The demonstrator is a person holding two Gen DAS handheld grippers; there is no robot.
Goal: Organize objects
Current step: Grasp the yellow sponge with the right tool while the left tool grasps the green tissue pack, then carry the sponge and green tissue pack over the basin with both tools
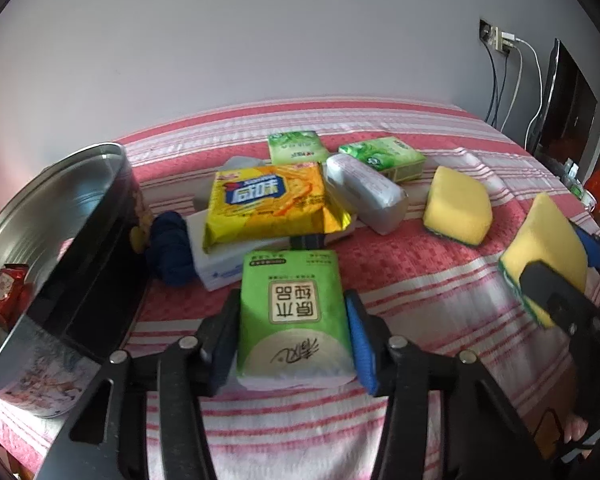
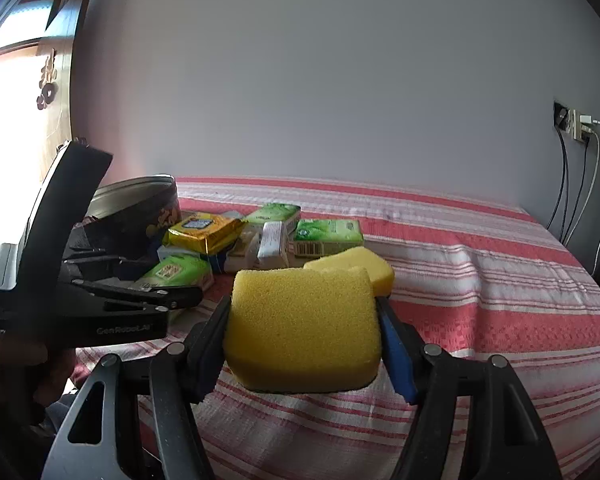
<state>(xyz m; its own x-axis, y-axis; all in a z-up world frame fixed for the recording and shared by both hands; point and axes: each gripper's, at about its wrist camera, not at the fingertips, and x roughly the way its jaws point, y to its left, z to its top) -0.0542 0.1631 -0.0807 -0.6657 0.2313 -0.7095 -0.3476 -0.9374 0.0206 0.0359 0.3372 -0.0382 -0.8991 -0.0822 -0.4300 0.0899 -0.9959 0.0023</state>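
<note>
My left gripper (image 1: 293, 320) is shut on a green tissue pack (image 1: 293, 312) and holds it over the red striped cloth (image 1: 400, 272). My right gripper (image 2: 304, 320) is shut on a yellow sponge (image 2: 304, 328); it shows in the left wrist view too (image 1: 544, 256). A second yellow sponge (image 1: 458, 206) lies on the cloth, just beyond the held one in the right wrist view (image 2: 364, 266). A pile behind holds a yellow snack bag (image 1: 267, 204), a white pack (image 1: 364, 192), two green tissue packs (image 1: 384, 158) (image 1: 295, 146) and a white box (image 1: 223, 264).
A round metal tin (image 1: 55, 248) stands at the left with a red packet (image 1: 7, 292) inside. A dark blue cloth bundle (image 1: 171, 248) lies between the tin and the pile. A wall socket with cables (image 1: 500, 44) and a dark panel (image 1: 568, 104) are at the right.
</note>
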